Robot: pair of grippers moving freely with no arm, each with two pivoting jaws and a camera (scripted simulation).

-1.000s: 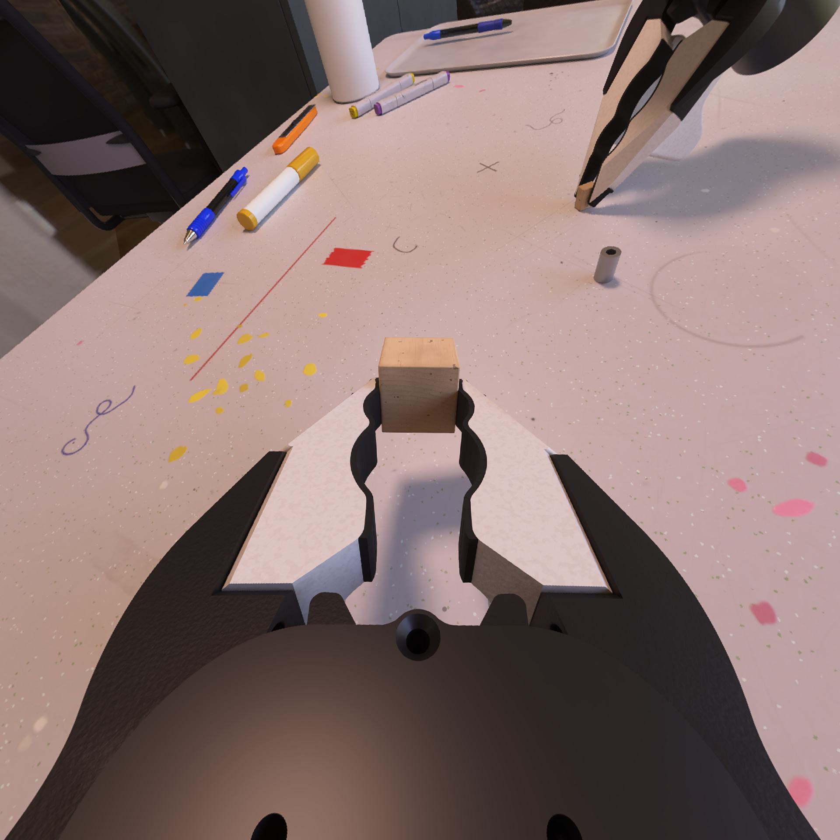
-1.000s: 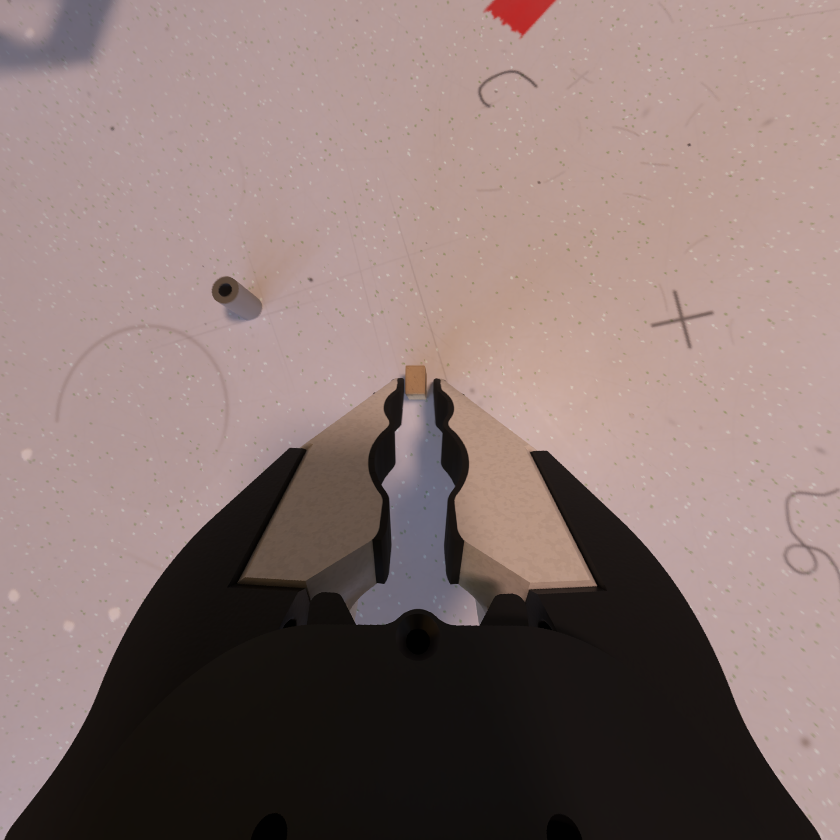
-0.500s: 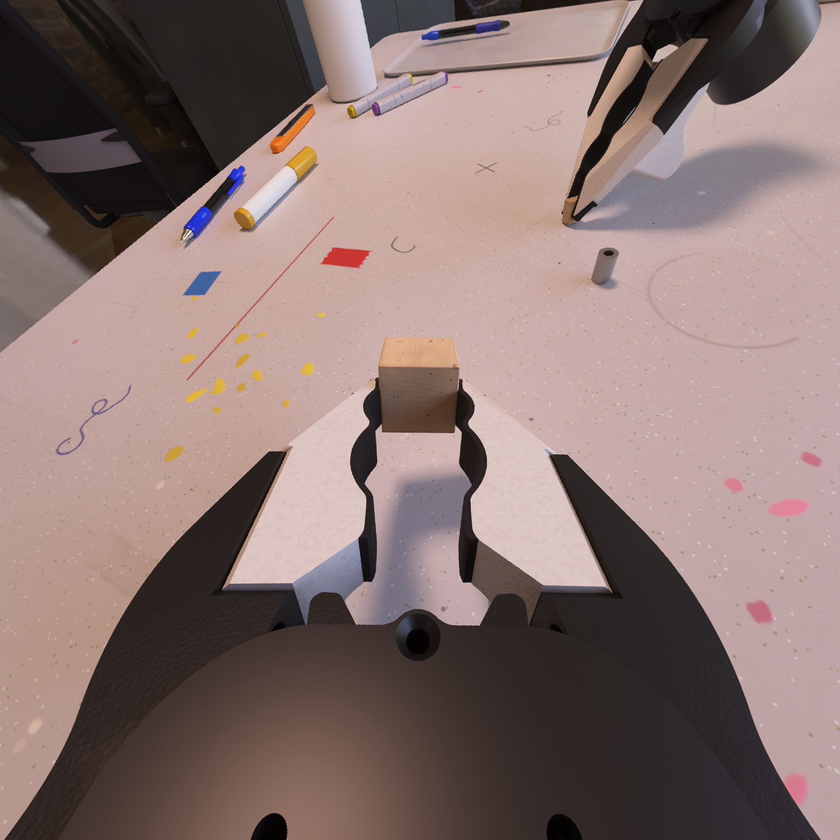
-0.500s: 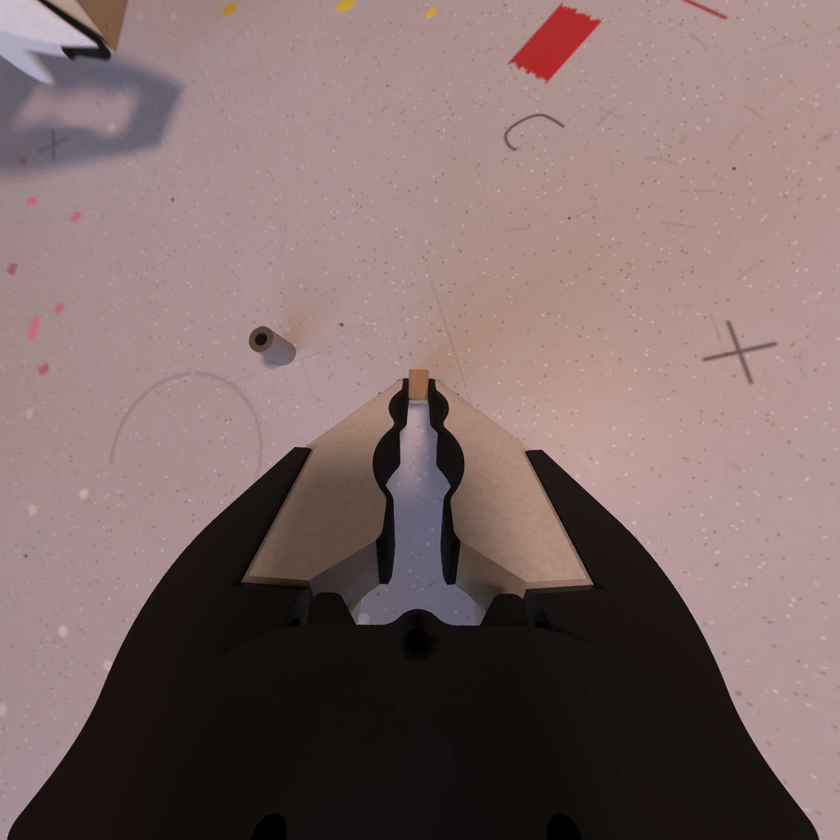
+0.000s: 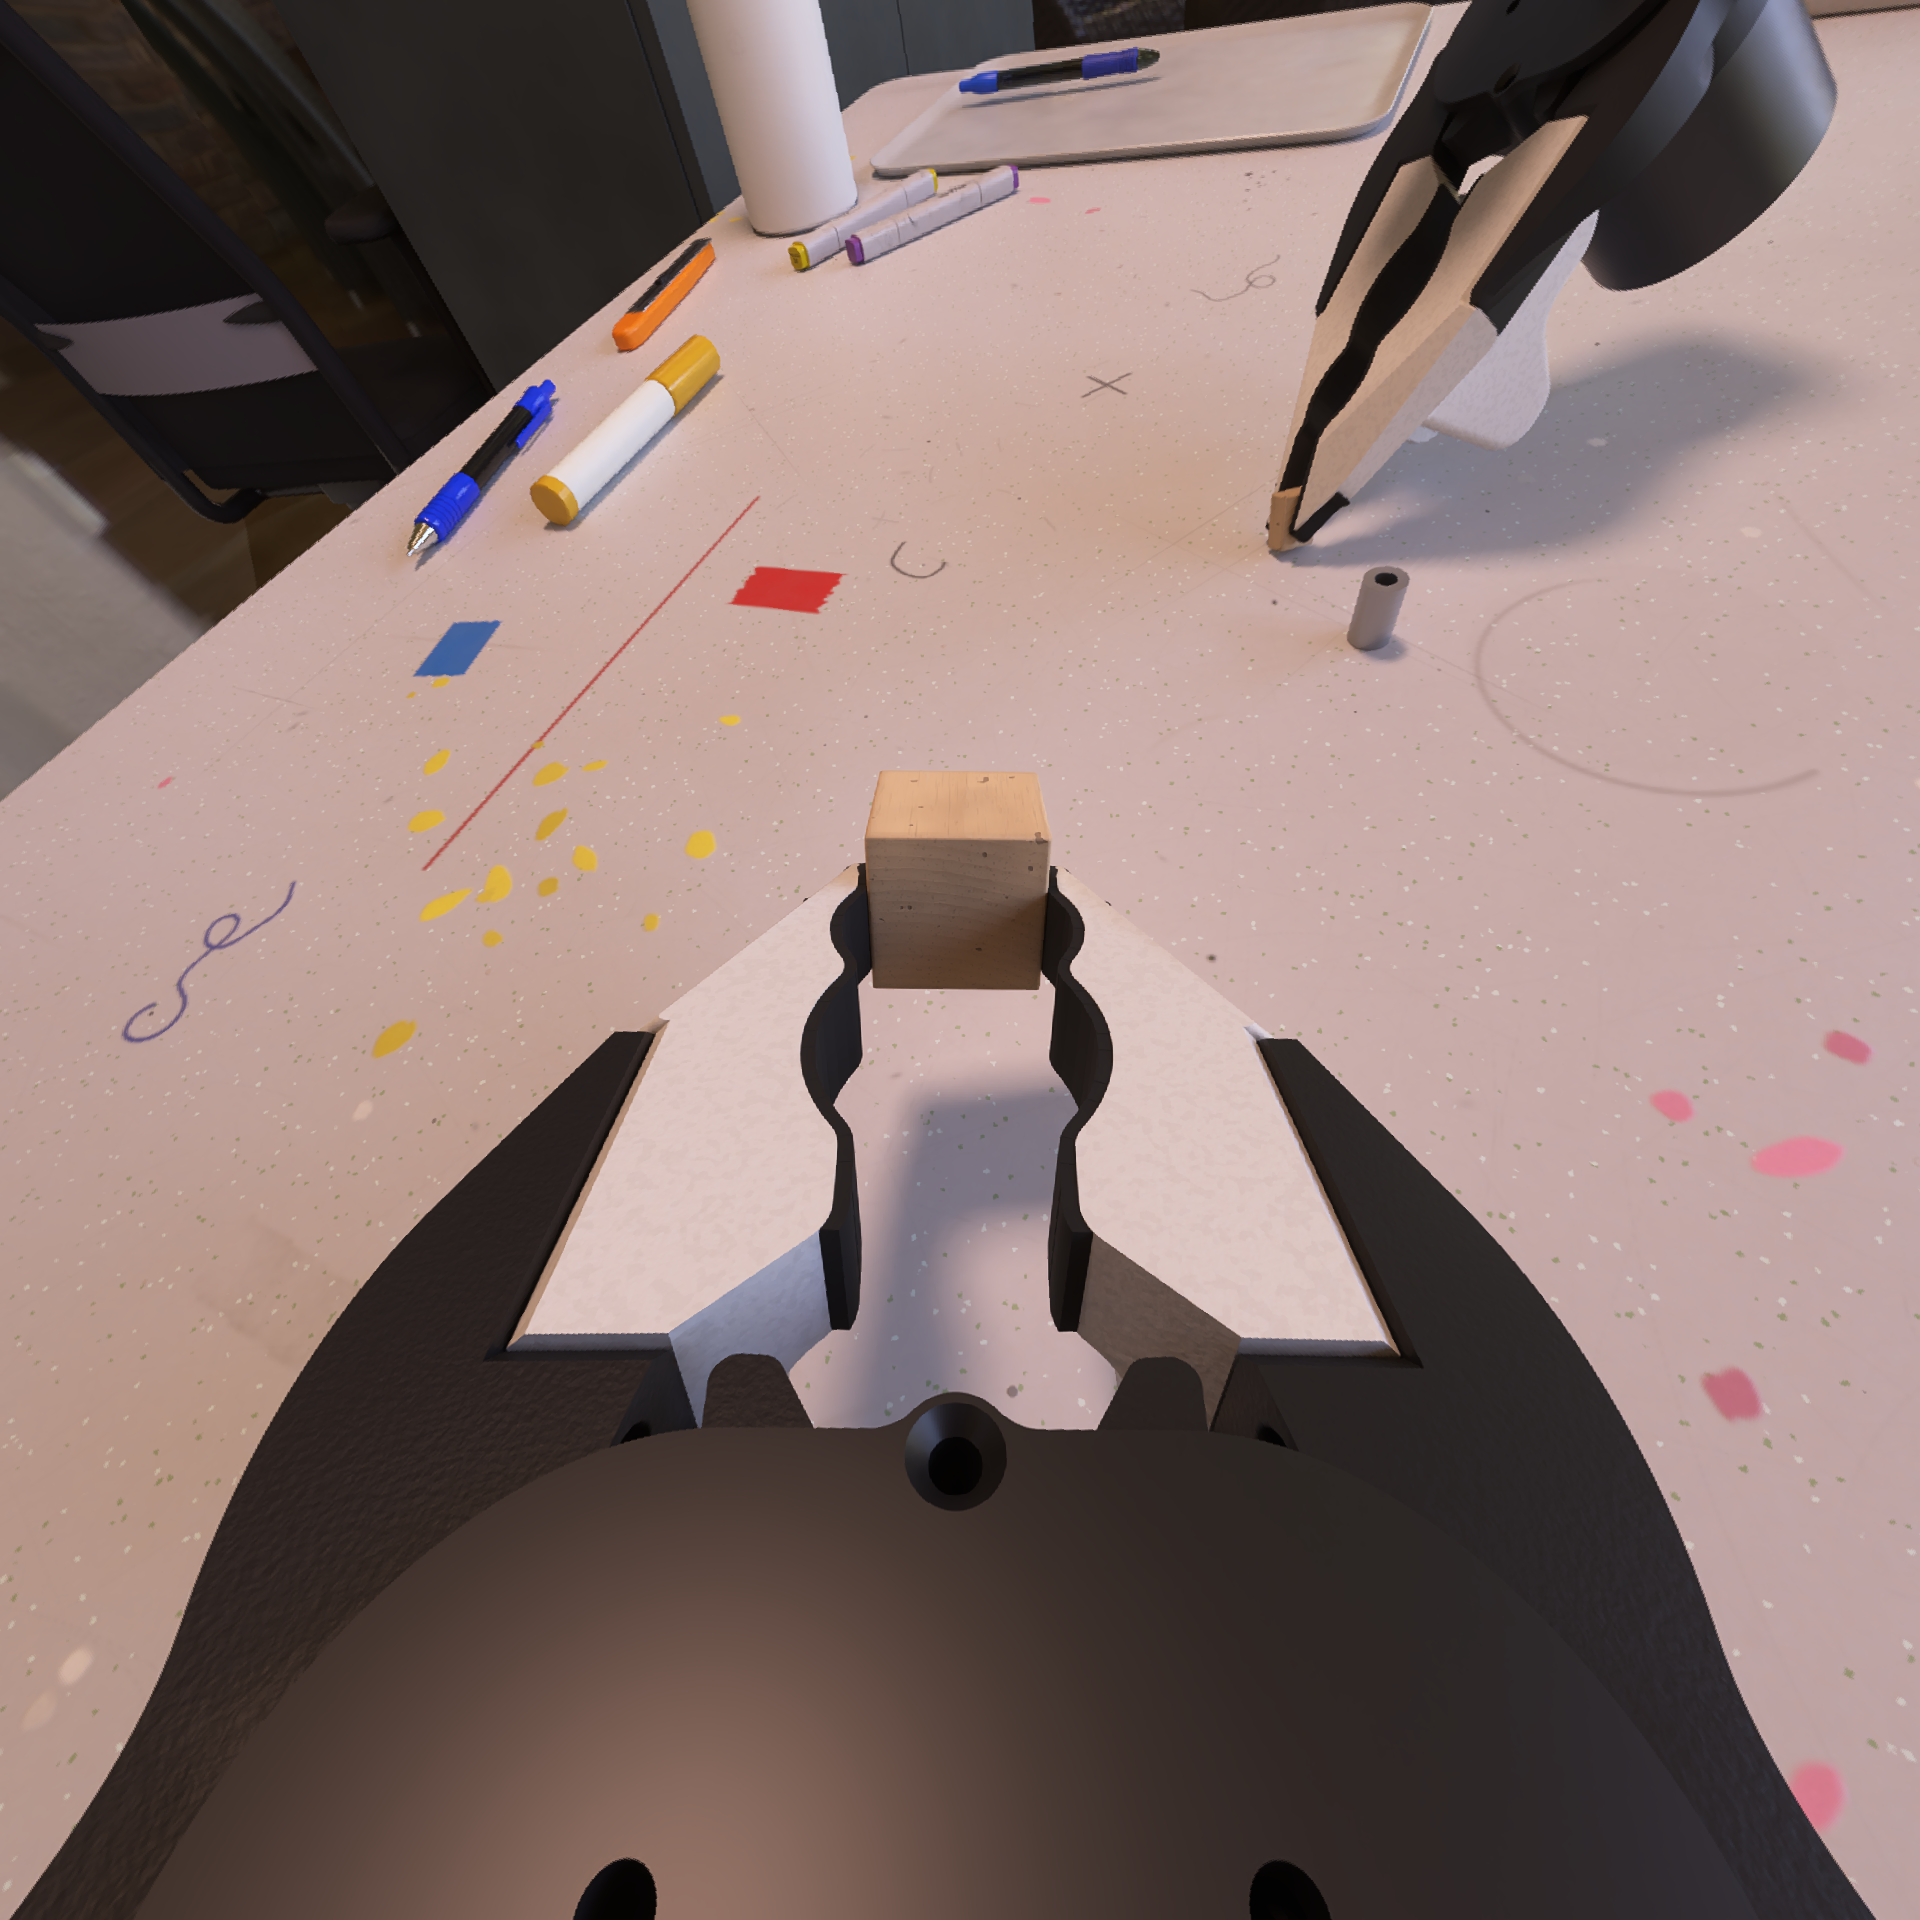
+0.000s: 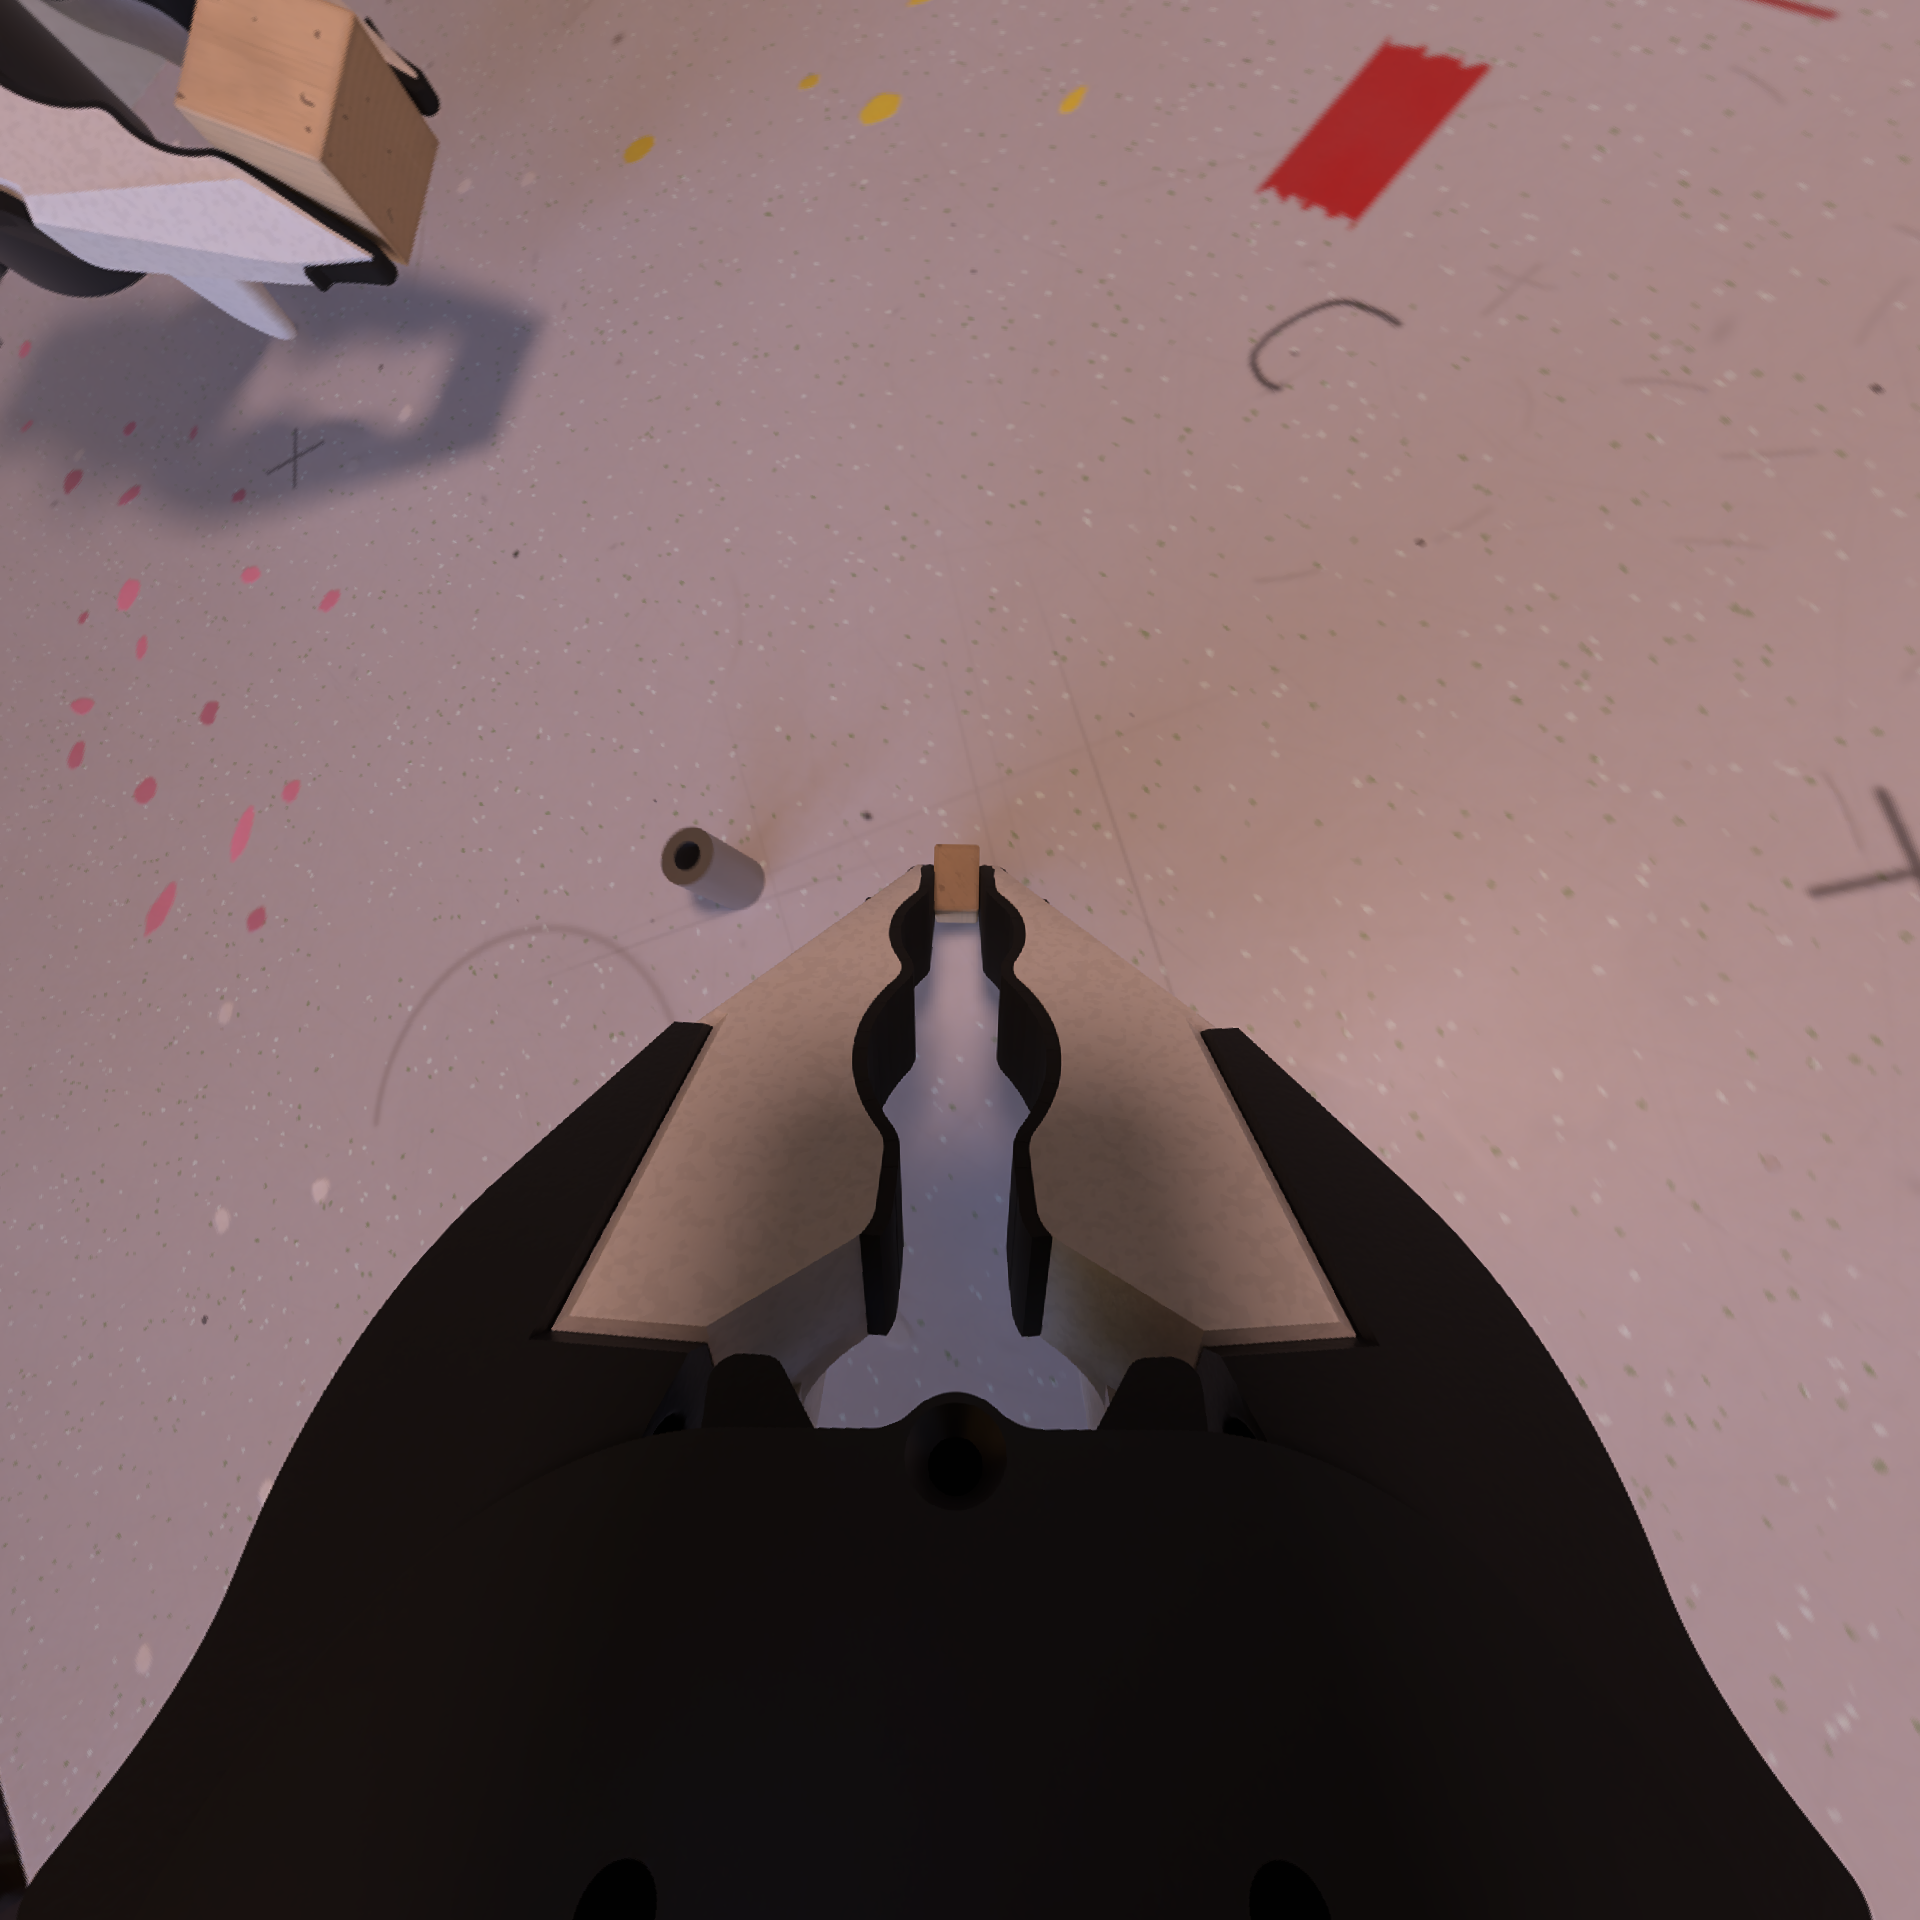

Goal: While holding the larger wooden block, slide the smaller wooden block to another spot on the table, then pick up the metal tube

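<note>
- Nearest in left wrist view: left gripper (image 5: 956, 894) clamped on larger wooden block (image 5: 956, 883), fingertips on its two sides, block lifted clear of table (image 5: 1351, 1039), shadow on the surface below
- Same block also seen at top left of right wrist view (image 6: 312, 114), held above the table with shadow beneath
- Yellow paint flecks (image 5: 499, 883) and a blue squiggle (image 5: 197, 966) toward the table's left edge; pink spots (image 5: 1797, 1153) toward the right side
- Thin red line (image 5: 592, 686) runs diagonally, blue patch (image 5: 457, 649) and red patch (image 5: 787, 589) either side of it
- Metal tube (image 5: 1377, 608) stands upright on the table, free, next to a pencilled arc (image 5: 1621, 758); in right wrist view (image 6: 712, 868) it sits just left of the right gripper's tips, apart from them
- Right gripper (image 6: 956, 883) squeezed onto smaller wooden block (image 6: 956, 878), pinched at the very fingertips; in left wrist view block (image 5: 1283, 520) looks to touch the table, near the tube, gripper (image 5: 1304, 514) steeply tilted above it
- Along the left edge: blue pen (image 5: 483, 468), yellow-capped white marker (image 5: 623, 431), orange marker (image 5: 665, 296)
- Far end: two grey markers (image 5: 904, 218), white cylinder (image 5: 774, 104), grey tray (image 5: 1247, 114) carrying another blue pen (image 5: 1055, 70)
- Dark chair (image 5: 177, 312) beyond the left edge
</note>
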